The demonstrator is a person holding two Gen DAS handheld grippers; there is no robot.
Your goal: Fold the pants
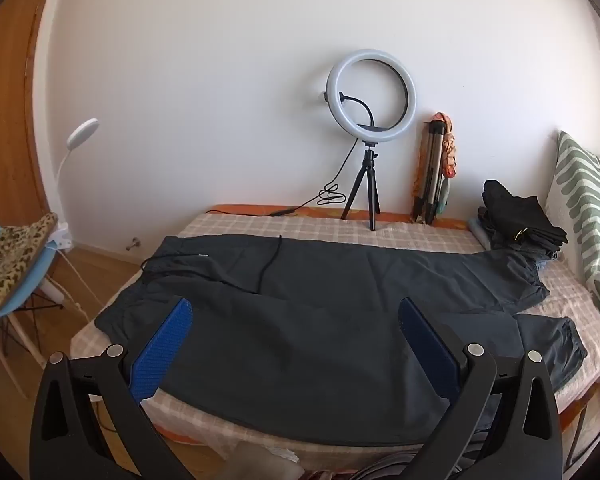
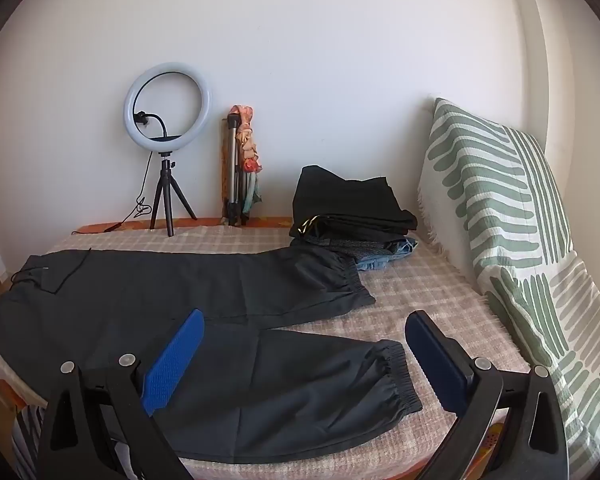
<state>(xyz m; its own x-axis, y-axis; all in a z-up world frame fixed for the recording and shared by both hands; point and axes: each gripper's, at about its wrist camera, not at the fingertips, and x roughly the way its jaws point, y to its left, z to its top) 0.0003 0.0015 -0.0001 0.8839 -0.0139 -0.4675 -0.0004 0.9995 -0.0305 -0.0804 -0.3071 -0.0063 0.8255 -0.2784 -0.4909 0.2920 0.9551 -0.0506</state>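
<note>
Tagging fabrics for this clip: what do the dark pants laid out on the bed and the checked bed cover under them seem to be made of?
The dark grey jogger-style pants look like a thin, smooth woven synthetic, matte with a faint sheen; sharp creases and gathered elastic cuffs suggest nylon or polyester. The pink-and-beige checked bed cover looks like a soft matte cotton weave, though that is less certain.

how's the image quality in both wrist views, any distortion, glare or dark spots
Left wrist view: strong fisheye bending, black vignette in the corners, soft daylight, dark pants lose fold detail; the open left gripper is sharp. Right wrist view: same curved edges, the ring light shows no harsh glare, the open right gripper is in focus.
</note>
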